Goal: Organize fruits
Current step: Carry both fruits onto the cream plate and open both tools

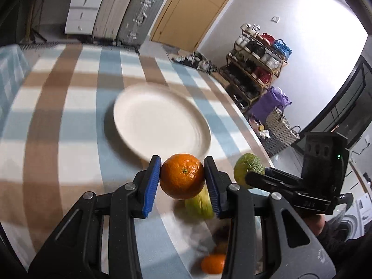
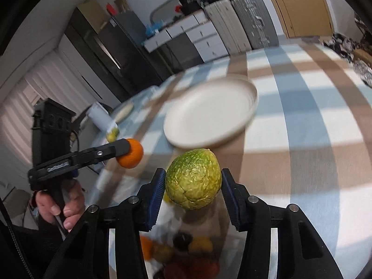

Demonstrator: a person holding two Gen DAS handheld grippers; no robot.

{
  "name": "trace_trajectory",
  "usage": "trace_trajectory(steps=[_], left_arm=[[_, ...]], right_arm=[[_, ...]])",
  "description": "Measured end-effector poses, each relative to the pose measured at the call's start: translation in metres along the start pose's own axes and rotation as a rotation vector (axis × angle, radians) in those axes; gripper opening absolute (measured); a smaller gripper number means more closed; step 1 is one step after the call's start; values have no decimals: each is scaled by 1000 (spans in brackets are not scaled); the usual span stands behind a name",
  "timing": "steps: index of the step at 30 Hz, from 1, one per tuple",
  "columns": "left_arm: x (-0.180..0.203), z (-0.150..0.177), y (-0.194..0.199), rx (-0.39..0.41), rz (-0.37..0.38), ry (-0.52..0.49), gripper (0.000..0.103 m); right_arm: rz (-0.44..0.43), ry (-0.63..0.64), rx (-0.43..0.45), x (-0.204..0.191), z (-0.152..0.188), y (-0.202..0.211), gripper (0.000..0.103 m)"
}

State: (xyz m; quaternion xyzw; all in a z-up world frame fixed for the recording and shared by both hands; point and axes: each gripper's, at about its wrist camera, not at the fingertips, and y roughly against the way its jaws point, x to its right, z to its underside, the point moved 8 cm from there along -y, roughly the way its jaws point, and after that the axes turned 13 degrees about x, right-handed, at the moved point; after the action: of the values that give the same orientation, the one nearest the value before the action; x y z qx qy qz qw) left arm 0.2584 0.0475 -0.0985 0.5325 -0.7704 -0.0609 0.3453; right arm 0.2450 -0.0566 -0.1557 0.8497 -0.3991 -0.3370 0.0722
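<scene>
My left gripper is shut on an orange, its blue pads pressing both sides, and holds it above the checked tablecloth. My right gripper is shut on a bumpy green avocado, also lifted clear of the cloth. An empty white plate lies just beyond both fruits on the cloth; it shows in the right wrist view as well, plate. From the left wrist view the avocado and right gripper hang to the right. From the right wrist view the orange and left gripper hang to the left.
Below the grippers lies a blurred heap of fruit: a yellow-green one, a small orange, dark and yellow ones. A white cylinder and a small saucer sit far left. The table edge runs on the right.
</scene>
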Motion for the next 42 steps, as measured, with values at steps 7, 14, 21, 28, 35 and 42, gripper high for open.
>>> trace_trajectory(steps=[7,14,21,28,35,42], left_arm=[[6,-64,-34,28,-24,-95,35],[-17,-94,-92,-5,-44,-67,35],[-57,-98,-153,-55,-102,-1,35],[-67,-79,-191,-102,-75,35,35],[-69,-74,-210,-115,-81,35,35],[-61,-78,-202,-93,-79,44,54]], right_arm=[[-32,57,34,-5,-62,-31,49],[-14,116,-3,10,-92,-83,49],[20,129,-71,40,-96,-138,49],[22,131,-127,59,-87,-174,49],[42,177,-125,58,-87,-188,49],[55,227,-103,53,-91,-187,57]])
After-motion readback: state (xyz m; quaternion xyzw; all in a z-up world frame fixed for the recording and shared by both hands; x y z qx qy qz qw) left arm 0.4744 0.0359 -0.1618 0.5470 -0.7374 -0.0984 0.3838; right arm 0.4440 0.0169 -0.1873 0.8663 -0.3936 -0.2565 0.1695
